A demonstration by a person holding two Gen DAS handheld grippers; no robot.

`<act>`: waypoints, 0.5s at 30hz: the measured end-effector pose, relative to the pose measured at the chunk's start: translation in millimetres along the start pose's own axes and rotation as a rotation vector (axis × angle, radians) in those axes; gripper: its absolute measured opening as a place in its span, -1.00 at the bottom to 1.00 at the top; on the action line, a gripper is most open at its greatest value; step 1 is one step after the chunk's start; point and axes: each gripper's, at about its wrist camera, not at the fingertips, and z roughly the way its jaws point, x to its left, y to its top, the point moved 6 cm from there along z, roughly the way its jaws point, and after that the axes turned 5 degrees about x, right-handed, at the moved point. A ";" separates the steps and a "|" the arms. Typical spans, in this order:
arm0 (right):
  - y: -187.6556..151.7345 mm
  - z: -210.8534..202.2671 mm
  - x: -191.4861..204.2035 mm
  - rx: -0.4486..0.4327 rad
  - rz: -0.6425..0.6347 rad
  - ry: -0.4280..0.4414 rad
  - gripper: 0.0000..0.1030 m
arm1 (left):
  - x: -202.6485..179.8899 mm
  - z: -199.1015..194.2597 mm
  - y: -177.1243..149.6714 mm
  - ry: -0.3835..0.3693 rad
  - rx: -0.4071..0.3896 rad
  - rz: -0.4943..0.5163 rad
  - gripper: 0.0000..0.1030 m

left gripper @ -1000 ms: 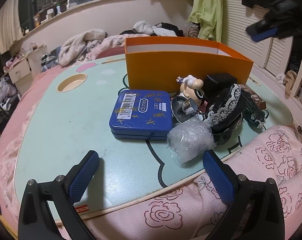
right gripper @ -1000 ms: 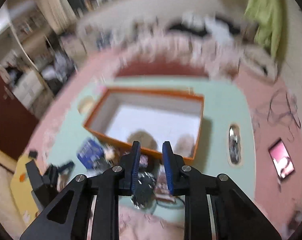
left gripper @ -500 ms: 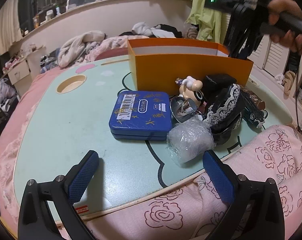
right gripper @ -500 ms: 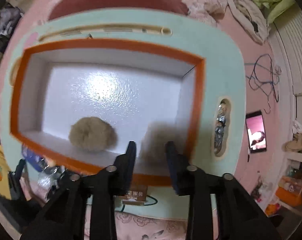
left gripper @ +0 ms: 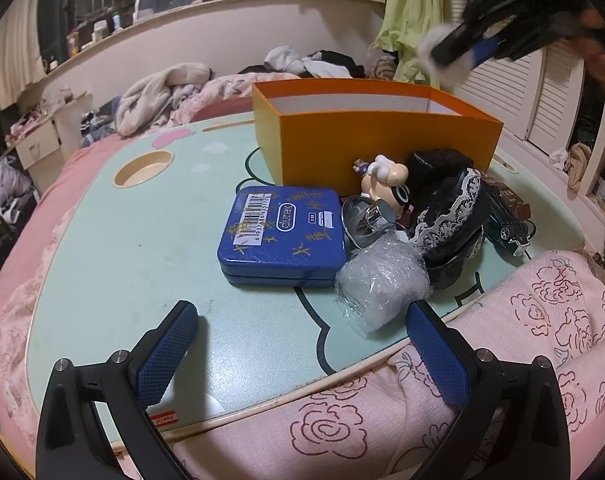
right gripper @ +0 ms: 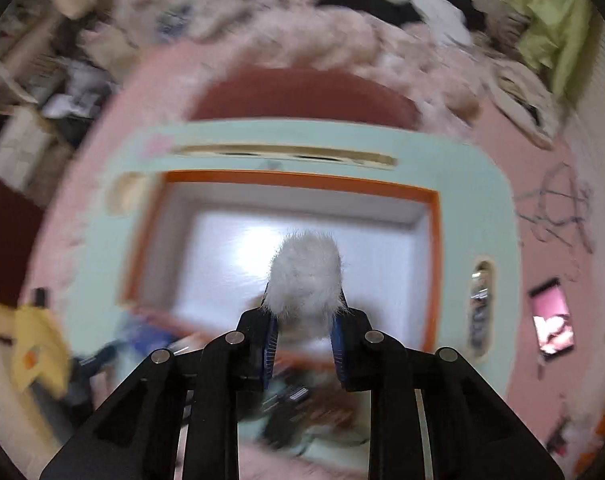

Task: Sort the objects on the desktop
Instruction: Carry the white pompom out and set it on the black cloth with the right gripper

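The left gripper (left gripper: 302,336) has 2 matte black arms, each ending in a flat blue pad with a fine cross-hatched texture, and silver round screw heads along each arm. The right gripper (right gripper: 304,312) is the same build: black angular arms, blue ribbed fingers (right gripper: 269,344), 4 silver screws.

Glossy blue tin (left gripper: 281,236); crinkled clear plastic wrap (left gripper: 382,280); fluffy white pompom (right gripper: 305,276); glossy white box floor (right gripper: 238,264).
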 end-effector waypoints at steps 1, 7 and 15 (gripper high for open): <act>-7.9 -9.0 7.6 -0.012 -0.019 0.041 -0.51 | 0.1 0.1 0.0 -0.001 0.000 0.000 1.00; -68.7 6.5 36.2 0.060 -0.082 0.146 -0.42 | -0.3 -0.6 0.2 -0.001 0.000 0.001 1.00; -75.2 15.1 11.5 -0.132 -0.002 0.185 0.30 | 0.2 -0.1 0.4 -0.003 0.000 0.001 1.00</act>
